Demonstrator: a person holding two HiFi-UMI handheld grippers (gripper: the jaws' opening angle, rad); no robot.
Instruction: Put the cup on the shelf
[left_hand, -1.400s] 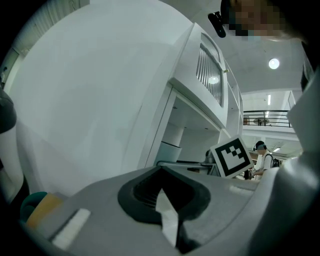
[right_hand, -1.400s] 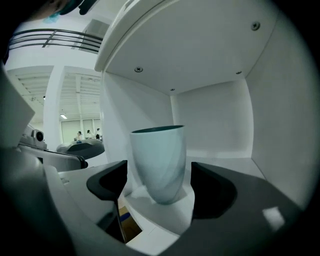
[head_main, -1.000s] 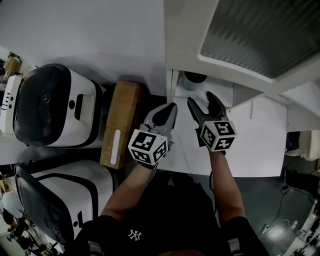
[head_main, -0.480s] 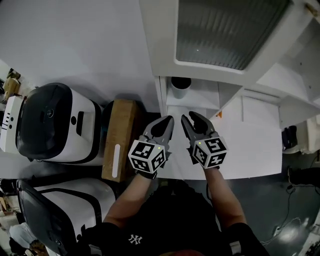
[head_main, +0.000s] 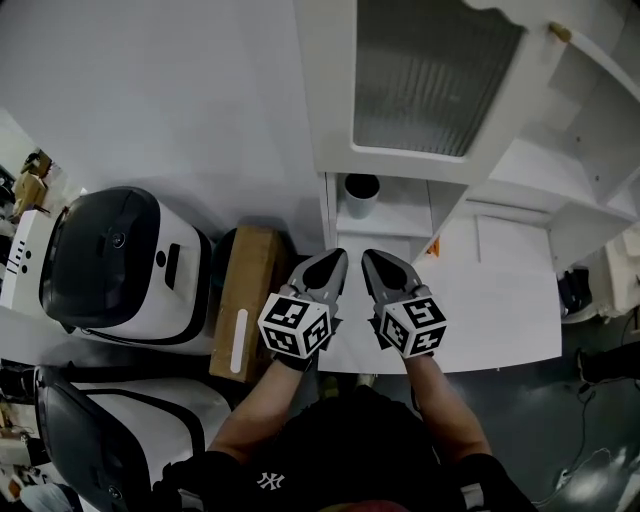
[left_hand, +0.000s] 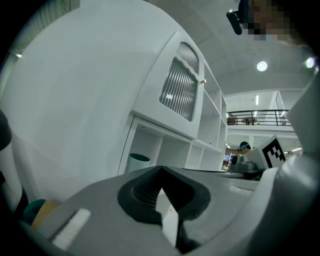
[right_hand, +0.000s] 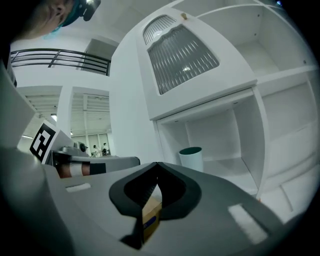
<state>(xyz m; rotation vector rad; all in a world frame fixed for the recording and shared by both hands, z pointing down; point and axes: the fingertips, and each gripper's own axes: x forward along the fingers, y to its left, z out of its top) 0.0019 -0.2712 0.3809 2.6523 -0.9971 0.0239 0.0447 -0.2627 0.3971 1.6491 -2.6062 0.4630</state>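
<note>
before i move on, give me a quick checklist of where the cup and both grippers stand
1. Cup on shelf: ok. The cup stands upright on the shelf, in the low left compartment.
2. Cup clear of grippers: ok. The left gripper and right gripper hover over the counter, apart from it.
3. Left gripper empty: ok, jaws together on nothing.
4. Right gripper empty: ok, jaws together on nothing.
5. Cup empty: cannot tell, its inside looks dark.
</note>
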